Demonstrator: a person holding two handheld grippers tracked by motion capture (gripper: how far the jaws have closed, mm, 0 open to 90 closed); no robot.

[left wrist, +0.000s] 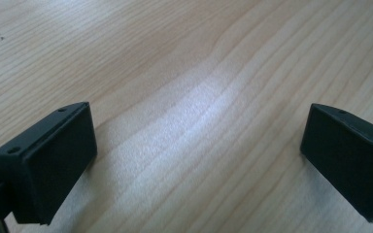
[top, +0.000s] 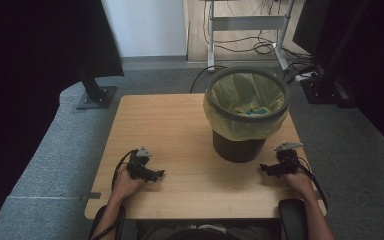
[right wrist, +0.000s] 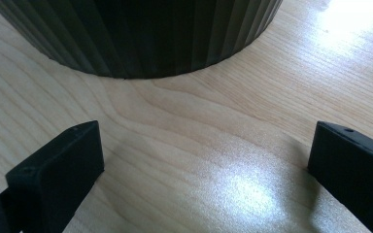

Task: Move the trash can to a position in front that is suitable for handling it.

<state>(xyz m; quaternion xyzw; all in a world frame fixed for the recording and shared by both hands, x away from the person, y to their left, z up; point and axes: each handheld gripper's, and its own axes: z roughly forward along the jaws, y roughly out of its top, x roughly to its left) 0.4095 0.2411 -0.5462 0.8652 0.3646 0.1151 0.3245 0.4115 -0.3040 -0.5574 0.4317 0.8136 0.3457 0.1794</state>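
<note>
Jaws wide apart, bare table (right wrist: pixel 199 160), ribbed black bin (right wrist: pixel 141 34) ahead

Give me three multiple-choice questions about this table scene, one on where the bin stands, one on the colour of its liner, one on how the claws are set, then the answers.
1. Where does the waste bin stand on the table?
A. far right part
B. near left corner
C. on the floor

2. What colour is the bin liner?
A. red
B. yellow-green
C. white

3. How are the left claw and right claw set?
A. both open, nothing between the jaws
B. both shut on the bin
C. left shut on a cup

Answers: 1 A, the high view shows it there. 2 B, the bag folded over the rim. 3 A, each claw's own view shows bare wood between wide jaws.
</note>
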